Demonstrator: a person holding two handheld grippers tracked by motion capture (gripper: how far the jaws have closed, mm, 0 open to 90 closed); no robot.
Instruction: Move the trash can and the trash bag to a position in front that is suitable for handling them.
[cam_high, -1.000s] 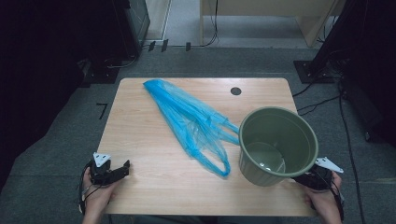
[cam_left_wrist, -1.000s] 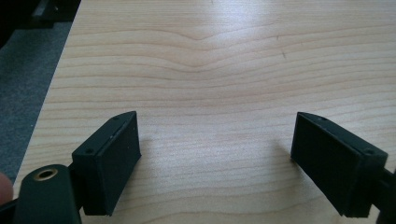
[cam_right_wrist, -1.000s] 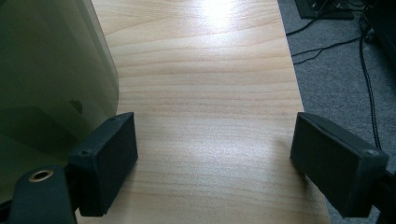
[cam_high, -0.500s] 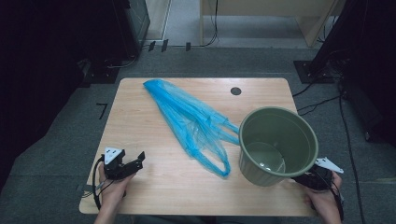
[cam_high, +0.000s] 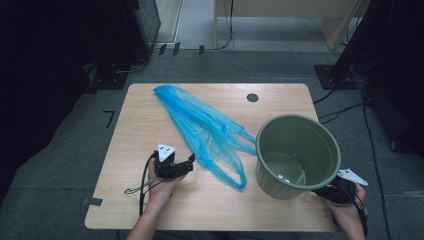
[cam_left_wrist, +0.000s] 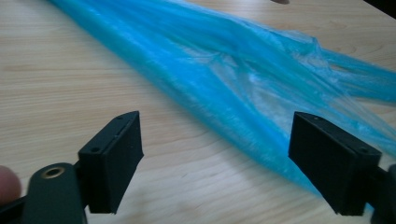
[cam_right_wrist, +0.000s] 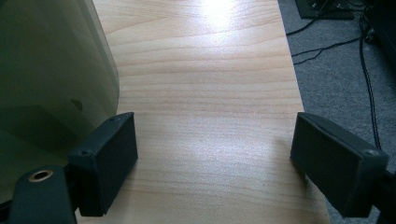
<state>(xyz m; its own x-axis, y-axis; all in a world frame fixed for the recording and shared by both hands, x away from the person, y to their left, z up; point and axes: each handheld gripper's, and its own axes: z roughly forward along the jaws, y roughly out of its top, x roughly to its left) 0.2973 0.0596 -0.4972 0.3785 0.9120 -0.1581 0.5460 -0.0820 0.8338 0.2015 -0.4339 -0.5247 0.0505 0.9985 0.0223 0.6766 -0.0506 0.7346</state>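
A crumpled blue plastic bag (cam_high: 205, 127) lies stretched diagonally across the wooden table (cam_high: 140, 125), its handles pointing at a green bucket (cam_high: 272, 182) standing upright at the front right. My left gripper (cam_high: 189, 161) sits low over the table just left of the bag's lower part. Its jaws have just been closing a little and still stand wide apart; in the left gripper view the bag (cam_left_wrist: 224, 70) lies just ahead, running down toward the right jaw, with no pad pressing on it. My right gripper (cam_right_wrist: 215, 163) is open over bare wood, beside the bucket wall (cam_right_wrist: 46, 70).
A dark round cable hole (cam_high: 252, 97) sits near the table's far edge. Cables (cam_high: 345, 107) trail over the grey floor to the right. The table's right edge (cam_right_wrist: 292, 93) runs close to my right gripper.
My left gripper has moved right from the table's front-left corner to beside the blue bag. The right gripper, bag and bucket have kept still.
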